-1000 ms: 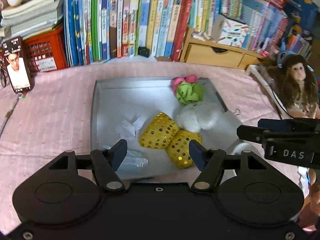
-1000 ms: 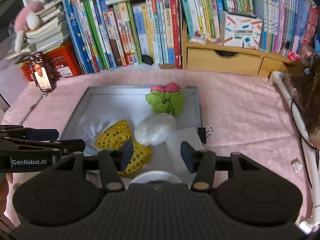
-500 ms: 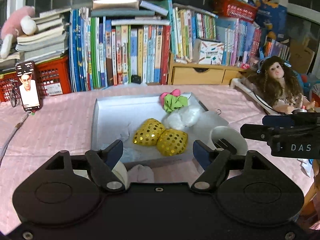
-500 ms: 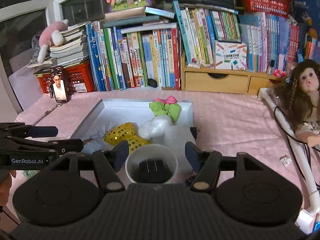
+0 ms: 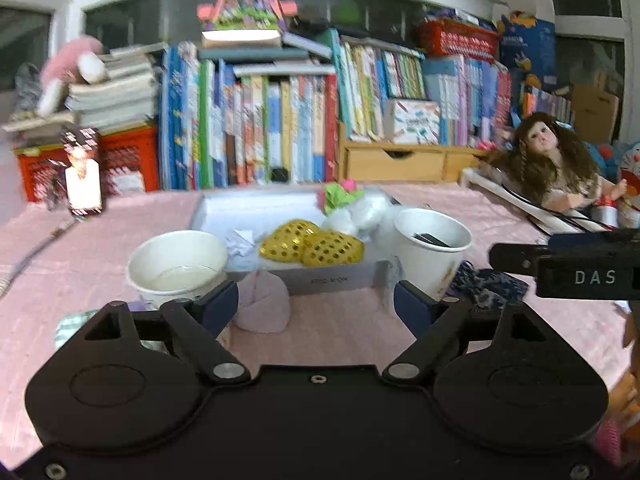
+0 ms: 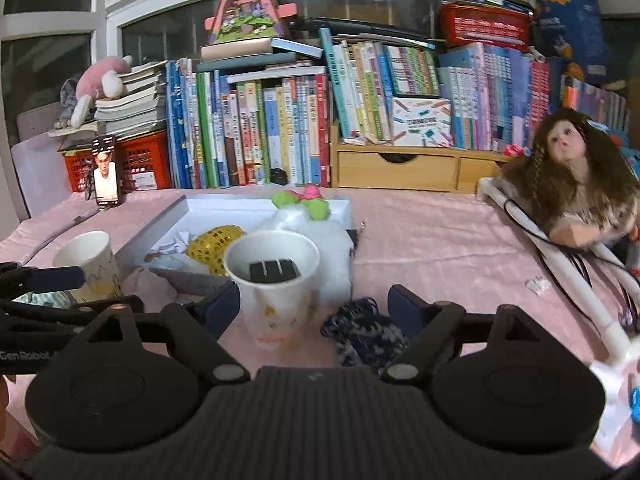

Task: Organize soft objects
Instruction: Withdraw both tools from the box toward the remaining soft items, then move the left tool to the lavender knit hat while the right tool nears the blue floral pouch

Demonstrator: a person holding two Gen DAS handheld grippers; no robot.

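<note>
While both have just been opening, left claw point(image 5: 316, 304) apart over pale pink cloth point(image 5: 262, 300) at lower centre, right claw point(image 6: 314, 306) apart, paper cup point(image 6: 276, 280) and dark patterned cloth point(image 6: 364, 332) between its fingers, untouched.

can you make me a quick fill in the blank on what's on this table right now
1. The gold sequined bow lies inside the grey ____.
2. The paper cup with the black clip in it stands ____.
3. The right claw is ____, gripping nothing.
4. The doll has long ____ hair.

Missing words: tray; upright; open; brown
</note>
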